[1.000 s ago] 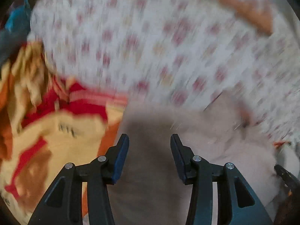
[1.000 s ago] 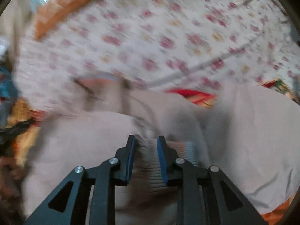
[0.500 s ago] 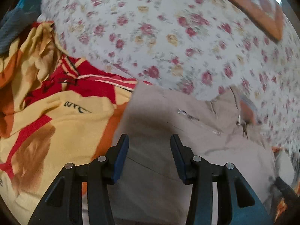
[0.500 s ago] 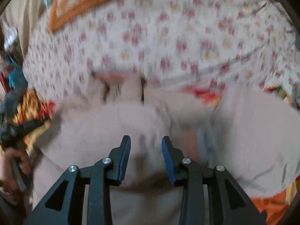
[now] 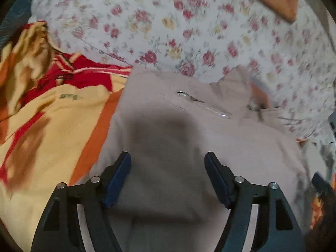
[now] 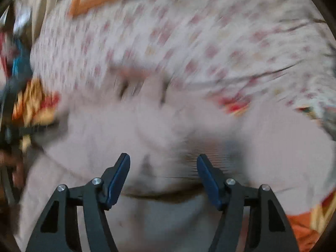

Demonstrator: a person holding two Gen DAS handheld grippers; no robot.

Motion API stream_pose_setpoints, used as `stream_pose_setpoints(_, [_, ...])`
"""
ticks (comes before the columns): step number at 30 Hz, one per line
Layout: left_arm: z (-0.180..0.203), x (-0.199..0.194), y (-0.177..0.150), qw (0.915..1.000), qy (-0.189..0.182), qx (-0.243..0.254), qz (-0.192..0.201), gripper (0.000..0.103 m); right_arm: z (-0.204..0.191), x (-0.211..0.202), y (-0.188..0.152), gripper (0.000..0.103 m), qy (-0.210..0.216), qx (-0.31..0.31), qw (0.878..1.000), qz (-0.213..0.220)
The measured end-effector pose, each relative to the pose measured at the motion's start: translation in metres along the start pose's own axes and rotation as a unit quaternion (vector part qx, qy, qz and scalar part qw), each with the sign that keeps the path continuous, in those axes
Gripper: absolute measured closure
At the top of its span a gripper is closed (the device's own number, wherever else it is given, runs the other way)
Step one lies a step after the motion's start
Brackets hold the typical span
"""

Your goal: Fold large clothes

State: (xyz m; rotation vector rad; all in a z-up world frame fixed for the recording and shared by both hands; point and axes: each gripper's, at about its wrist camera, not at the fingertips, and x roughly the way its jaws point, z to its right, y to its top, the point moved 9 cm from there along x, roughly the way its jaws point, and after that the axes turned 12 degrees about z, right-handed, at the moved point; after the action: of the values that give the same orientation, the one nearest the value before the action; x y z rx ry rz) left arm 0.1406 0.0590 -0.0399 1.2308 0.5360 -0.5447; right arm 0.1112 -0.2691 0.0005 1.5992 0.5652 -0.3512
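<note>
Fabric filled both views: a beige jacket (image 5: 178, 130) lay spread on the flowered bedsheet (image 5: 189, 21), its zip (image 5: 201, 103) and collar end toward the far side, with a yellow and red blanket (image 5: 52, 109) just beside it on the left. The left gripper (image 5: 167, 168) hung over the jacket's body with its jaws opening and nothing pinched between them. The right gripper (image 6: 163, 168), seen through heavy blur, was likewise opening above a ribbed cuff (image 6: 208, 157) lying on the cloth, gripping nothing. By my reading a fold had just been laid down and let go, so the step in hand was the release. The next move would likely call for finding a fresh edge, perhaps the hem or a sleeve, and pinching it cleanly with both tongs
</note>
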Motion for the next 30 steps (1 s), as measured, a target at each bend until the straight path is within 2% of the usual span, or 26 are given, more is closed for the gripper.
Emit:
stream_pose_setpoints(2, [0.013, -0.032, 0.006, 0.9990, -0.024, 0.015, 0.035, 0.036, 0.045, -0.027, 0.029, 0.026, -0.061, 0.008, 0.997, 0.049])
stream_pose_setpoints(4, [0.026, -0.050, 0.011, 0.9961, -0.037, 0.040, 0.070, 0.036, 0.095, -0.048, 0.050, 0.026, -0.110, 0.021, 0.992, 0.064])
stream_pose_setpoints(5, [0.025, -0.047, 0.016, 0.9956, -0.038, 0.045, 0.073, 0.036, 0.119, -0.056, 0.058, 0.026, -0.129, 0.028, 0.989, 0.064])
stream_pose_setpoints(9, [0.034, -0.022, 0.007, 0.9976, -0.051, 0.033, 0.032, 0.036, 0.246, -0.072, 0.090, 0.025, -0.225, 0.067, 0.972, 0.029])
stream_pose_setpoints(11, [0.034, -0.008, -0.002, 0.9983, -0.057, 0.013, -0.001, 0.036, 0.306, -0.065, 0.091, 0.025, -0.232, 0.128, 0.964, -0.005])
stream_pose_setpoints(13, [0.034, 0.004, -0.006, 0.9977, -0.063, -0.003, -0.025, 0.036, 0.344, -0.056, 0.083, 0.025, -0.233, 0.159, 0.959, -0.030])
stream_pose_setpoints(15, [0.033, 0.011, -0.010, 0.9975, -0.062, -0.009, -0.033, 0.036, 0.372, -0.044, 0.073, 0.025, -0.244, 0.175, 0.952, -0.056])
stream_pose_setpoints(16, [0.032, 0.013, -0.011, 0.9977, -0.059, -0.007, -0.033, 0.036, 0.384, -0.037, 0.069, 0.025, -0.256, 0.176, 0.949, -0.060])
stream_pose_setpoints(19, [0.032, 0.018, -0.015, 0.9980, -0.054, -0.003, -0.034, 0.036, 0.400, -0.011, 0.057, 0.028, -0.253, 0.185, 0.946, -0.085])
stream_pose_setpoints(20, [0.032, 0.019, -0.017, 0.9980, -0.054, -0.001, -0.035, 0.036, 0.402, -0.003, 0.053, 0.028, -0.264, 0.166, 0.945, -0.100])
stream_pose_setpoints(22, [0.034, 0.022, -0.019, 0.9980, -0.051, 0.005, -0.037, 0.036, 0.398, 0.007, 0.057, 0.030, -0.276, 0.126, 0.947, -0.103])
stream_pose_setpoints(24, [0.034, 0.024, -0.020, 0.9980, -0.048, 0.011, -0.039, 0.036, 0.397, 0.008, 0.061, 0.071, -0.287, 0.117, 0.946, -0.097])
stream_pose_setpoints(25, [0.035, 0.024, -0.020, 0.9980, -0.047, 0.014, -0.039, 0.036, 0.396, 0.007, 0.062, 0.081, -0.267, 0.142, 0.949, -0.089])
stream_pose_setpoints(26, [0.034, 0.024, -0.019, 0.9980, -0.048, 0.014, -0.038, 0.036, 0.394, 0.002, 0.062, 0.083, -0.259, 0.158, 0.949, -0.081])
stream_pose_setpoints(30, [0.031, 0.022, -0.018, 0.9984, -0.044, 0.008, -0.035, 0.036, 0.379, -0.045, 0.079, 0.084, -0.276, 0.138, 0.951, -0.028])
